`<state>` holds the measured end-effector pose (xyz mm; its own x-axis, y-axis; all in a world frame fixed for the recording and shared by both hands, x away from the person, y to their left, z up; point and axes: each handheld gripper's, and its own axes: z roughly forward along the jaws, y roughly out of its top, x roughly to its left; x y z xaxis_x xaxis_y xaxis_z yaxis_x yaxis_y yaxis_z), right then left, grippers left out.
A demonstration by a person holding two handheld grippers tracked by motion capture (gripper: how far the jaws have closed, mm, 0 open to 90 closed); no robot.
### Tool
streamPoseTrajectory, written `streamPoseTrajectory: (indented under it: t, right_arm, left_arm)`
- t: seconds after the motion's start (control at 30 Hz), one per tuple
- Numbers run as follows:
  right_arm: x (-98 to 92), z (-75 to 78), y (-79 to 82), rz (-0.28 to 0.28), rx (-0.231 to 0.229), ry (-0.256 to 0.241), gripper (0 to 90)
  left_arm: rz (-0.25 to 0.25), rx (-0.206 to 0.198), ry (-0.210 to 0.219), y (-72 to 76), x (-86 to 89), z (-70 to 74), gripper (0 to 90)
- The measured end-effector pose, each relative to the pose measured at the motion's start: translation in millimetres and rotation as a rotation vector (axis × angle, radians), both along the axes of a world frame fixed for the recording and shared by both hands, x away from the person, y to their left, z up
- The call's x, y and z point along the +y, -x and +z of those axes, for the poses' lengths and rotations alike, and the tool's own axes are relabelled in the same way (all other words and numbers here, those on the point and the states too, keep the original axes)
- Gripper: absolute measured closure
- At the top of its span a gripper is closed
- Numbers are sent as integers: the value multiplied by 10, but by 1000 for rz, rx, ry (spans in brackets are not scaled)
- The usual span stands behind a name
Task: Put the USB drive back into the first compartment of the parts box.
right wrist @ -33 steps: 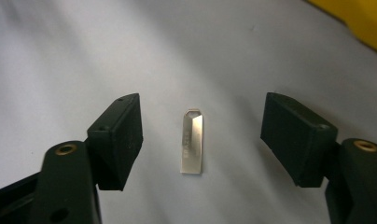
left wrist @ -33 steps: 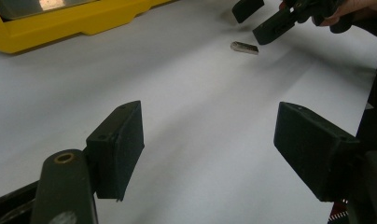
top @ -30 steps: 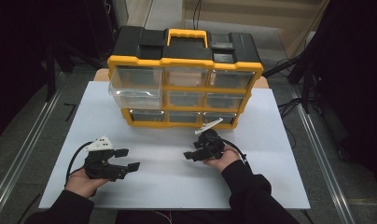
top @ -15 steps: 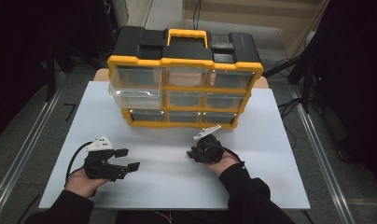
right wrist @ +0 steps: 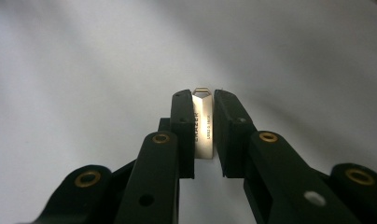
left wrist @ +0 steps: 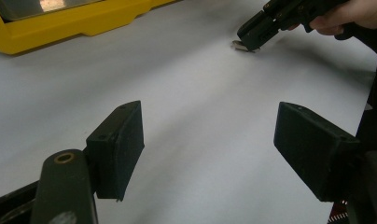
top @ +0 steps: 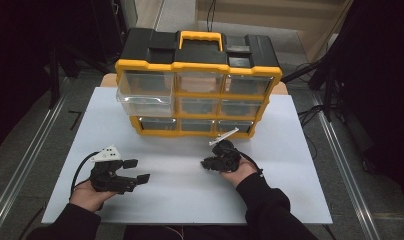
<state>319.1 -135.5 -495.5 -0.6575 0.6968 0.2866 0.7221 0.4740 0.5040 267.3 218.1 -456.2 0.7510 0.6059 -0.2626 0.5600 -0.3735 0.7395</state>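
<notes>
We see the right claw [right wrist: 204, 128] closed on a flat metal tag [right wrist: 204, 133], its long axis along the jaws; the left claw [left wrist: 214, 149] is wide open, empty, well apart.

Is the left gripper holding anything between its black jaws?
No: the left gripper stands wide open, with bare white table between its jaws.

A brushed-metal stick [right wrist: 204, 123] is gleaming between matt black plastic pads [right wrist: 183, 130]; glossy yellow plastic cabinet [top: 197, 67], clear drawers [top: 143, 89], smooth matt white board [top: 180, 192].
</notes>
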Motion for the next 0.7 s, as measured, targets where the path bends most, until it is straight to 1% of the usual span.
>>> streamPoseTrajectory:
  t: [0.1, 0.17, 0.23, 0.5, 0.6, 0.63, 0.7]
  right_arm:
    - [-7, 37, -11, 8, 16, -19, 765]
    - [-5, 74, -9, 13, 18, -32, 764]
    - [-14, 111, -8, 30, 15, -42, 765]
    - [-33, 180, -23, 62, 28, -63, 765]
    - [-41, 204, -38, 86, 34, -70, 765]
    - [-34, 217, -39, 88, 44, -78, 764]
    - [-26, 243, -42, 107, 39, -77, 764]
  left_arm:
    - [-1, 0, -2, 1, 0, 1, 253]
    - [-1, 0, 0, 2, -3, 0, 253]
    - [-2, 1, -1, 2, -1, 1, 252]
    - [-1, 0, 1, 2, -2, 2, 253]
    - [-1, 0, 2, 0, 2, 2, 253]
    - [-1, 2, 3, 1, 1, 2, 253]
    - [-3, 2, 3, 2, 0, 2, 252]
